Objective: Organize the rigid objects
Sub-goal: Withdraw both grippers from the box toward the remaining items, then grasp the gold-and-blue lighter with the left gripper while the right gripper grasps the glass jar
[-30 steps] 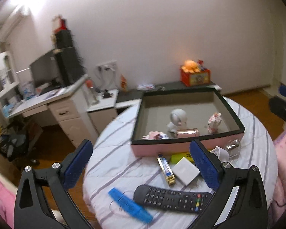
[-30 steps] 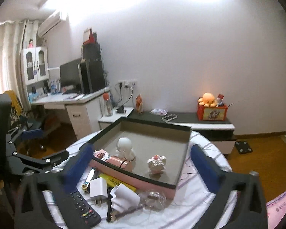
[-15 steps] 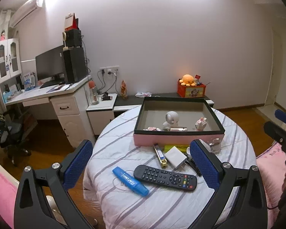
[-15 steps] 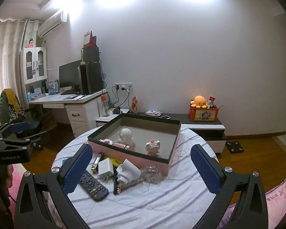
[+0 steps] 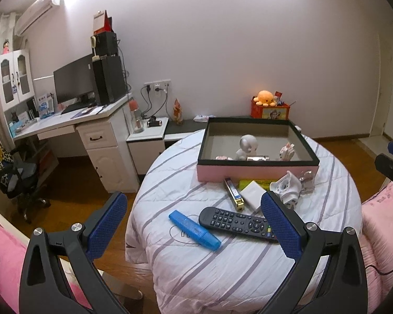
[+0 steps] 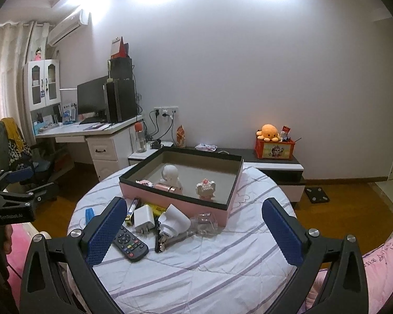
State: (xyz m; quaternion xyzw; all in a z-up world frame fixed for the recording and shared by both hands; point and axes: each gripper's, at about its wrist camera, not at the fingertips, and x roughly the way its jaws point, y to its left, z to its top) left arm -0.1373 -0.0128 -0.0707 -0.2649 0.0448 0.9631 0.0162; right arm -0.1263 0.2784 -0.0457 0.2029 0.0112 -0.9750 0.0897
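While unheld, remote [image 5: 239, 221] before left tool [image 5: 194, 225].

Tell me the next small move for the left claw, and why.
Probably lower the left claw toward the blue marker: it is open and empty, the marker lies nearest it on the table, outside the pink box.

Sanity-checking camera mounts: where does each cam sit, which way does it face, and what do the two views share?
Left wrist: on the left tool, above the table's near-left edge, facing the remote control, blue highlighter and pink box; its own open fingers show, with the right tool at the right edge.
Right wrist: on the right tool, further right, facing the box from its corner; own open fingers, left tool at left.
Shared: box, remote, white charger, desk, orange octopus plush.
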